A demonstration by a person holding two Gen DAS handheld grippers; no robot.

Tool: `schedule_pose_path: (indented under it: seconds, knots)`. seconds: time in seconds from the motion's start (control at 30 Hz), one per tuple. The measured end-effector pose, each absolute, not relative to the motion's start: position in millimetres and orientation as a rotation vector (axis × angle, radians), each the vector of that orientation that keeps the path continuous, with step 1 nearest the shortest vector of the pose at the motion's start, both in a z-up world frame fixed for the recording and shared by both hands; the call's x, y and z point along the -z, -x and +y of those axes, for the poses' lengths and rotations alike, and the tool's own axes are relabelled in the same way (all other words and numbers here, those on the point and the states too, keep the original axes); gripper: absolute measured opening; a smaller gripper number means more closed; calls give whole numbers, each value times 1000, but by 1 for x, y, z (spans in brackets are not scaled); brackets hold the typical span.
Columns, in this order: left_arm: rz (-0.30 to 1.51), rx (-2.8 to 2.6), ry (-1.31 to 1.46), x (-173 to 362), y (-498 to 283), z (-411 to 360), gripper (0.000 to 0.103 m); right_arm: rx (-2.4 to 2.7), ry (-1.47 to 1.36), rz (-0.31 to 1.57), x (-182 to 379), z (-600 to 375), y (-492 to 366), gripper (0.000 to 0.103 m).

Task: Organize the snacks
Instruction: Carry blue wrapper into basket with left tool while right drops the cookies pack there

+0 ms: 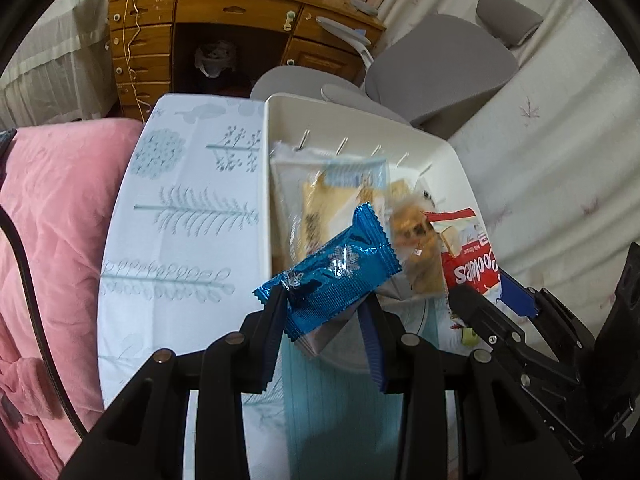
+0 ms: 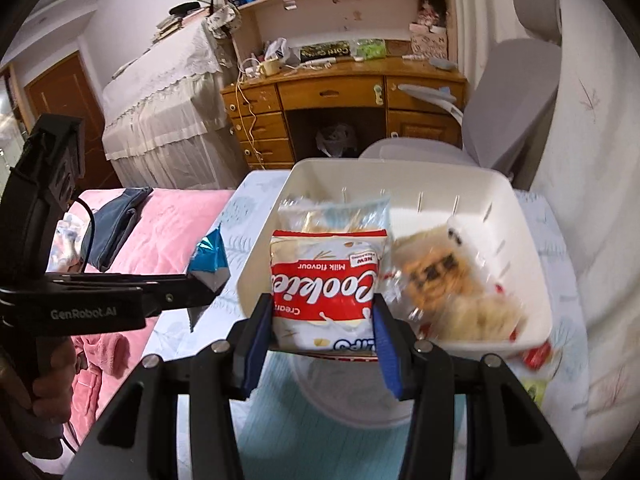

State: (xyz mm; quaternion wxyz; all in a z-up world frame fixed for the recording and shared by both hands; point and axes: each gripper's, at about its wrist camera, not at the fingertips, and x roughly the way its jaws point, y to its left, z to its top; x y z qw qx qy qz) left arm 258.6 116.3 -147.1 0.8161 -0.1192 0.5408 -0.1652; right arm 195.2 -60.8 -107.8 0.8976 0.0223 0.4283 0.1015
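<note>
Both grippers are loaded above a white basket [image 2: 520, 216] on a small table covered with a pale blue patterned cloth [image 1: 180, 208]. Left gripper [image 1: 326, 312] pinches a shiny blue snack packet [image 1: 332, 276] by its lower end, holding it near the basket's near-left corner; whether it is over the rim or just outside cannot be told. Right gripper [image 2: 322, 328] clamps a red-and-white cookie packet [image 2: 326, 284] between its blue fingers [image 2: 256, 344], holding it upright over the basket's near rim.

Inside the basket lie a clear-wrapped pastry [image 2: 444, 280], blurred, and a pale packet [image 2: 332, 216] against the far wall, so sorting appears well under way. Neither held packet has been released. A red scrap [image 2: 536, 354] and a yellowish item [image 2: 534, 392] show beside the basket at lower right; they are too blurred to identify, but may be snacks left to gather.
</note>
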Motion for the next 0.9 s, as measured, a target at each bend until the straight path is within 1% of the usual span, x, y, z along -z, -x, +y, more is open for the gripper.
schedule_pose_path:
  seconds: [0.2,0.5,0.57,0.6,0.63,0.67,0.7,0.77,0.83,0.9]
  knots:
    - [1128,303,257,140,-285,90,35,-230,-45,874,107,-87,-220,48]
    - [1136,270,222,142,-308,72,35,-200,-108,897,117,-118,-250,48]
    - [1150,272,218,144,-310,71,36,-191,-126,897,119,-123,-252,50]
    - [1158,269,210,145,-310,70,39,-183,-135,899,120,-125,-252,50]
    - [1173,265,200,147,-310,69,51,-174,-151,907,121,-127,-253,51]
    - [1182,261,194,147,-310,68,64,-173,-173,919,123,-130,-254,54]
    - [1187,261,193,148,-309,69,67,-167,-195,933,125,-132,-254,59]
    - [1195,286,198,149,-306,70,69,-146,-234,949,128,-136,-251,62]
    - [1206,291,192,151,-302,73,73,-113,-260,952,129,-140,-247,63]
    - [1211,304,191,152,-297,76,74,-78,-276,956,129,-142,-239,63]
